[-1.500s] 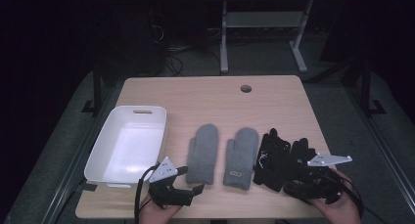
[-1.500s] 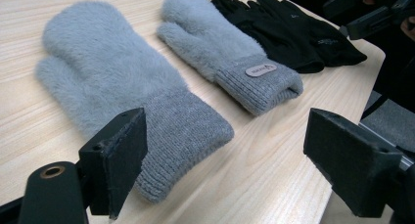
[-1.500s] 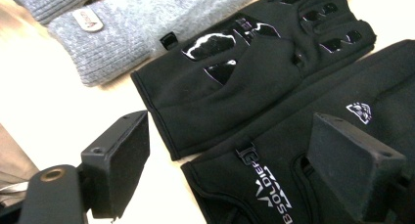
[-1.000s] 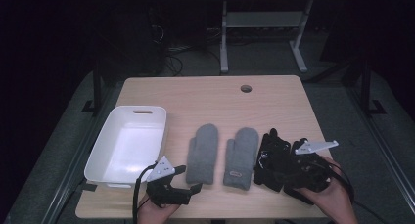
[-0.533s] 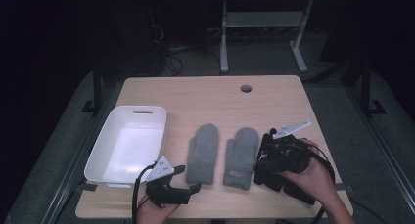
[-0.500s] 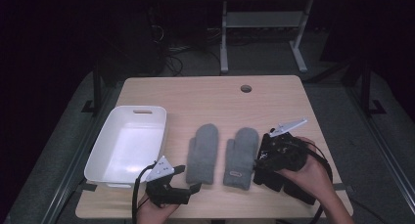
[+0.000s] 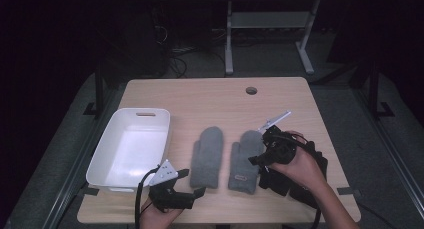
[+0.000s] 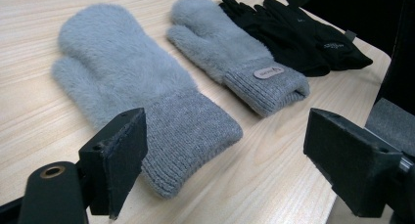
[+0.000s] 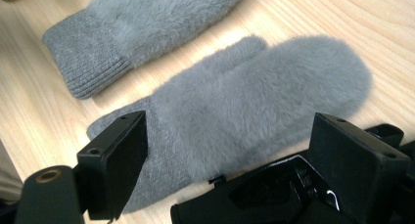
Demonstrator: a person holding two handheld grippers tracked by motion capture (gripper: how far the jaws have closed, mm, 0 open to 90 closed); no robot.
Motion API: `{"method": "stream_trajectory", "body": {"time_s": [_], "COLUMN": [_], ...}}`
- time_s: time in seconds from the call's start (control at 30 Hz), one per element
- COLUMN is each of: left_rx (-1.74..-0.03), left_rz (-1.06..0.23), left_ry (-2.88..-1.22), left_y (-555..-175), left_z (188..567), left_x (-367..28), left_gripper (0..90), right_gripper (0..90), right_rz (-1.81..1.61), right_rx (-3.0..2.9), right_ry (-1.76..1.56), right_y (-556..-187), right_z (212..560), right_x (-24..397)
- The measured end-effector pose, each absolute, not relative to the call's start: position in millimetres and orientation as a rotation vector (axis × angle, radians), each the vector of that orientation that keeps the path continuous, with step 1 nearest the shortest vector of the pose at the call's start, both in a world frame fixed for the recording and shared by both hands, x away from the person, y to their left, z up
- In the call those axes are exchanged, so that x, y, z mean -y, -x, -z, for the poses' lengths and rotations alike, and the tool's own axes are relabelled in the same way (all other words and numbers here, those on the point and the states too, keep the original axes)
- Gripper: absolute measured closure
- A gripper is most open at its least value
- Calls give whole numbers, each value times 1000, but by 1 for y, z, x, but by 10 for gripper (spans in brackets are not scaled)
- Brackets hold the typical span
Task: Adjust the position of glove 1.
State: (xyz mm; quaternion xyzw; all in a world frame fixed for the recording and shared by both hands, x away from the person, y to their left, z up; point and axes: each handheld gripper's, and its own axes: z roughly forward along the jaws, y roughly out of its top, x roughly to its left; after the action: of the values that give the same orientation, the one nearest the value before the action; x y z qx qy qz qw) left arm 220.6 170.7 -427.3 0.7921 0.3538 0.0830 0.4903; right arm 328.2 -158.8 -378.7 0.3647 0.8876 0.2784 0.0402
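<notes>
Fuzzy grey mittens [image 7: 226, 156], ribbed cuffs, black gloves [image 7: 305, 176]

This looks like a lab or a test room, not a home. A small wooden table [image 7: 200, 96] stands alone on grey carpet [image 7: 345, 96], and the room around it is very dark. The table has a round cable hole [image 7: 251, 90] like an office desk. Behind it are the white metal legs of another desk [image 7: 229, 39], and loose black cables [image 7: 180, 56] lie on the floor.
</notes>
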Motion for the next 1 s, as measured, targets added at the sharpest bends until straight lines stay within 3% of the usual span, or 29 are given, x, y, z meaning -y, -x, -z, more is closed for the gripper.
{"method": "stream_trajectory", "body": {"time_s": [0.4, 1.0], "left_rx": [-860, -856], "left_rz": [-197, -194], "left_ry": [-1922, -1925], "left_y": [-221, -221], "left_z": [428, 428], "left_x": [-170, -170], "left_gripper": [163, 163], "right_gripper": [184, 372], "right_rz": [-775, -514], "right_rx": [-2778, -2862], "right_ry": [-1090, -1107], "right_y": [-347, -362], "right_z": [388, 432], "right_x": [140, 118]}}
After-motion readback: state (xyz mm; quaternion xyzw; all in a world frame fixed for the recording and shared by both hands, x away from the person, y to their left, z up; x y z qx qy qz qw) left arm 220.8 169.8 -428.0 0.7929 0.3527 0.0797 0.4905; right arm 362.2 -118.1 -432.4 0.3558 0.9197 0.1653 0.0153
